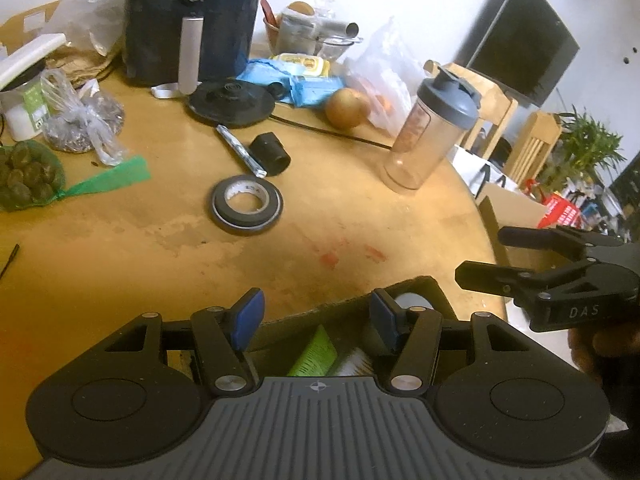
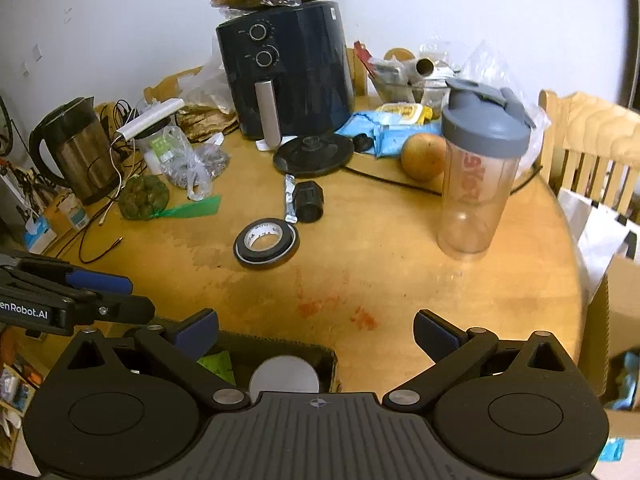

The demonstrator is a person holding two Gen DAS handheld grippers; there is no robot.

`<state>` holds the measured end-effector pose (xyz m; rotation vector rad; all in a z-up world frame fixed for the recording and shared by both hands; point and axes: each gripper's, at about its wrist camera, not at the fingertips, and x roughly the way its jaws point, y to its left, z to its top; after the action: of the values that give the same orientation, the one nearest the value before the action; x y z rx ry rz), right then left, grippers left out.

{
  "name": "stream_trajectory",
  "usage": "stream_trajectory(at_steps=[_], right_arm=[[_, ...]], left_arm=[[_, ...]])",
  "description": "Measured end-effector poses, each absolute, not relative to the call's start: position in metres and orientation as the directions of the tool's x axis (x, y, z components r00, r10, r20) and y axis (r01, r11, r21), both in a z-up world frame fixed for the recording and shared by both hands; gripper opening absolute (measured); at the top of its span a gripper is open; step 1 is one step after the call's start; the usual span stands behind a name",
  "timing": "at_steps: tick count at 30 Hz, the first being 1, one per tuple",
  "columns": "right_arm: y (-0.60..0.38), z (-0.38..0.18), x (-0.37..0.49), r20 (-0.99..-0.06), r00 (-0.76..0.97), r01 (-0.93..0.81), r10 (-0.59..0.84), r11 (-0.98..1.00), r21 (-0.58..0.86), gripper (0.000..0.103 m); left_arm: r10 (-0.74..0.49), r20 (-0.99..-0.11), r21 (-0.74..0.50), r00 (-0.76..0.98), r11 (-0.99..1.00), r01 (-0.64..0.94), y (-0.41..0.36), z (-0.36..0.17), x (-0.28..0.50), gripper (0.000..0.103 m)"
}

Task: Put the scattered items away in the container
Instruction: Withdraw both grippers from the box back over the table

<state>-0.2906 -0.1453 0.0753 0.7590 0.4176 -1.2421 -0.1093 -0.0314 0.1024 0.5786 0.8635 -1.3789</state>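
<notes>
A black tape roll lies flat mid-table. Beyond it lie a black cylindrical cap and a silver sachet. A dark open box sits at the near table edge under both grippers; it holds a green packet and a white round lid. My left gripper is open and empty above the box. My right gripper is open and empty, to the right of the left one.
A clear shaker bottle stands at the right. An air fryer, a kettle, a kettle base, a round fruit, bags and packets crowd the back. A wooden chair and a cardboard box stand beyond the right table edge.
</notes>
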Motion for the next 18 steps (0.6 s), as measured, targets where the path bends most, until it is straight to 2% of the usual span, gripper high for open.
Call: stream_trajectory(at_steps=[7, 8, 9, 18], right_arm=[[-0.158, 0.081, -0.29, -0.663, 0.29, 0.951, -0.69, 0.129, 0.281, 0.103], [-0.16, 0.082, -0.291, -0.661, 0.292, 0.95, -0.691, 0.134, 0.28, 0.103], [-0.163, 0.084, -0.291, -0.658, 0.292, 0.951, -0.694, 0.137, 0.278, 0.103], [-0.183, 0.094, -0.289, -0.633, 0.293, 0.956, -0.717, 0.203, 0.212, 0.103]], left_arm=[[-0.613, -0.79, -0.119, 0.0, 0.153, 0.981, -0.037, 0.111, -0.103, 0.06], [-0.617, -0.787, -0.115, 0.006, 0.157, 0.981, -0.039, 0.112, -0.102, 0.07], [-0.626, -0.78, -0.109, 0.015, 0.16, 0.981, -0.04, 0.115, -0.101, 0.074], [-0.646, -0.76, -0.084, 0.072, 0.207, 0.975, -0.057, 0.124, -0.089, 0.077]])
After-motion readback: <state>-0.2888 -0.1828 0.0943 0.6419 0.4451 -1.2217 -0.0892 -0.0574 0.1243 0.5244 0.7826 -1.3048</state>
